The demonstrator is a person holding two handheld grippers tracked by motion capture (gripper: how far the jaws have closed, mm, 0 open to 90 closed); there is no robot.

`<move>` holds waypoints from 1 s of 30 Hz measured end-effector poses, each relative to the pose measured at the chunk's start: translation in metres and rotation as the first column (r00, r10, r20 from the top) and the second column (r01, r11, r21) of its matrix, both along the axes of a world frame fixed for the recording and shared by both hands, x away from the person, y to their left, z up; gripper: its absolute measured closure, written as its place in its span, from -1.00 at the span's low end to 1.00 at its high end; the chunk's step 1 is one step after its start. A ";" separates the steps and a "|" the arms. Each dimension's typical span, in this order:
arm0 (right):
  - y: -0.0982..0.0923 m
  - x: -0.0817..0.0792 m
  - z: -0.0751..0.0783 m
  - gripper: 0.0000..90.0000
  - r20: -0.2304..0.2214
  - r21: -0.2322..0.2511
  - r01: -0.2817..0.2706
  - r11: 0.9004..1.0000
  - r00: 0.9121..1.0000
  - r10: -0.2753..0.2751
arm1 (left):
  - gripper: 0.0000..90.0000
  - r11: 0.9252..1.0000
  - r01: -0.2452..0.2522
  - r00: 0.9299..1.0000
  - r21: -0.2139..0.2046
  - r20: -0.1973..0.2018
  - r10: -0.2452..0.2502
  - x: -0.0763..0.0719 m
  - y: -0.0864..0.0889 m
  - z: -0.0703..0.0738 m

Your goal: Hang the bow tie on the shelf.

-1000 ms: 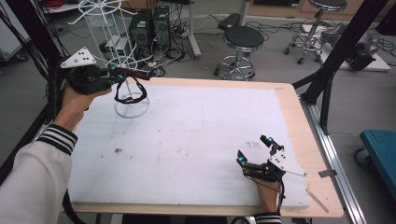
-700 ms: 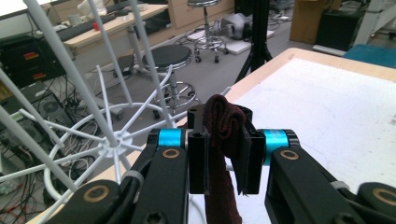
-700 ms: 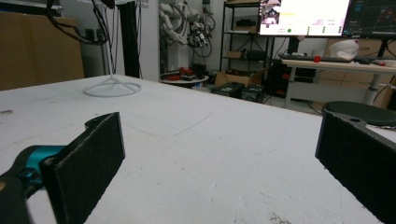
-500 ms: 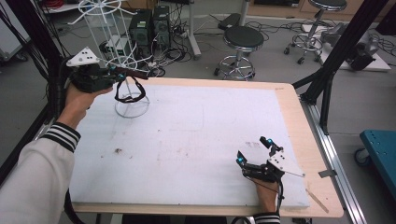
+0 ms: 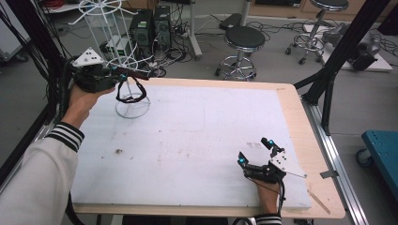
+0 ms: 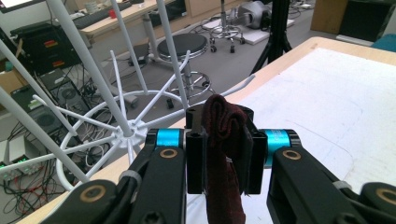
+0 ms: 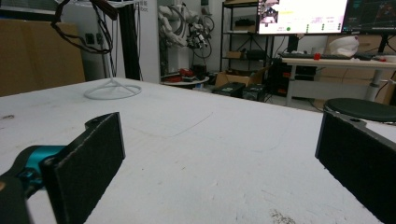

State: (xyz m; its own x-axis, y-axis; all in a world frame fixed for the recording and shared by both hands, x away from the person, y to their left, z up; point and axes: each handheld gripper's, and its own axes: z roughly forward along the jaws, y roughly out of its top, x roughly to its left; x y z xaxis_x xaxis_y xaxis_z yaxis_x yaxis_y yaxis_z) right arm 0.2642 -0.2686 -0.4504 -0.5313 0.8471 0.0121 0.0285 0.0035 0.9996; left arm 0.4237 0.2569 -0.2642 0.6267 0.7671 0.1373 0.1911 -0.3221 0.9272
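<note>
**Dark band held at the white rack**

A dark maroon band (image 6: 225, 154) is clamped between the closed jaws of the left gripper (image 5: 123, 76), which is raised at the table's far-left corner beside the white wire rack (image 5: 110, 28). What appears to be the band's loop hangs above the rack's ring base (image 5: 133, 107). The right gripper (image 5: 256, 152) is rested near the white mat's (image 5: 197, 131) front-right edge, jaws spread wide and empty.

Black left gripper (image 5: 123, 77), cyan-accented; white sleeve (image 5: 37, 178) with striped cuff.
</note>
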 end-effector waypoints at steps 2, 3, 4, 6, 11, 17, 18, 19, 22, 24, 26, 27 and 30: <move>0.000 0.000 0.000 -0.98 0.001 -0.001 -0.001 1.000 1.000 0.001 | 0.65 1.000 -0.009 1.000 0.001 -0.004 0.009 0.000 0.000 0.000; 0.000 0.000 0.000 -0.98 0.003 -0.004 0.000 1.000 1.000 0.000 | 0.62 1.000 -0.011 1.000 0.003 -0.003 0.011 0.000 0.000 0.000; 0.000 0.000 0.000 -0.98 0.000 -0.002 -0.001 1.000 1.000 0.001 | 0.57 1.000 -0.019 1.000 0.000 -0.001 0.019 -0.001 -0.001 0.000; 0.000 0.000 0.000 -0.98 0.001 -0.004 0.000 1.000 1.000 0.000 | 0.49 1.000 -0.021 1.000 -0.001 0.000 0.021 -0.001 0.000 0.001; 0.000 0.000 0.000 -0.98 -0.004 0.000 0.001 1.000 1.000 -0.001 | 0.25 0.999 -0.052 0.999 -0.008 0.010 0.052 -0.002 0.000 0.001; -0.001 0.000 0.000 -0.98 -0.007 0.001 0.005 1.000 1.000 -0.005 | -0.17 0.997 -0.054 0.999 -0.056 -0.006 0.054 -0.002 0.001 0.001; -0.001 0.000 0.000 -0.98 -0.006 0.000 0.005 1.000 1.000 -0.005 | -0.26 0.996 -0.057 0.998 -0.068 0.004 0.058 -0.003 0.001 0.001; -0.001 0.000 0.000 -0.99 -0.007 0.001 0.006 1.000 1.000 -0.006 | -0.40 0.995 -0.061 0.998 -0.073 0.010 0.062 -0.004 0.002 0.001; -0.001 0.000 0.000 -0.98 -0.007 -0.001 0.004 1.000 1.000 -0.004 | -0.68 0.995 -0.052 0.998 -0.086 0.035 0.056 -0.007 0.004 0.000; -0.001 -0.001 0.000 -0.98 -0.008 0.000 0.004 1.000 1.000 -0.004 | -0.79 0.995 -0.053 0.997 -0.086 0.054 0.058 -0.010 0.005 -0.001; -0.001 0.000 0.000 -0.99 -0.005 -0.002 0.005 1.000 1.000 -0.005 | -0.88 0.994 -0.052 0.996 -0.091 0.065 0.058 -0.012 0.008 -0.002; -0.002 0.000 -0.001 -0.98 -0.005 -0.001 0.003 1.000 1.000 -0.003 | -0.90 0.994 -0.054 0.996 -0.094 0.070 0.061 -0.013 0.009 -0.002; -0.002 0.000 -0.001 -0.99 -0.008 0.005 0.002 1.000 1.000 -0.002 | -0.96 0.993 -0.056 0.995 -0.100 0.081 0.064 -0.016 0.012 -0.002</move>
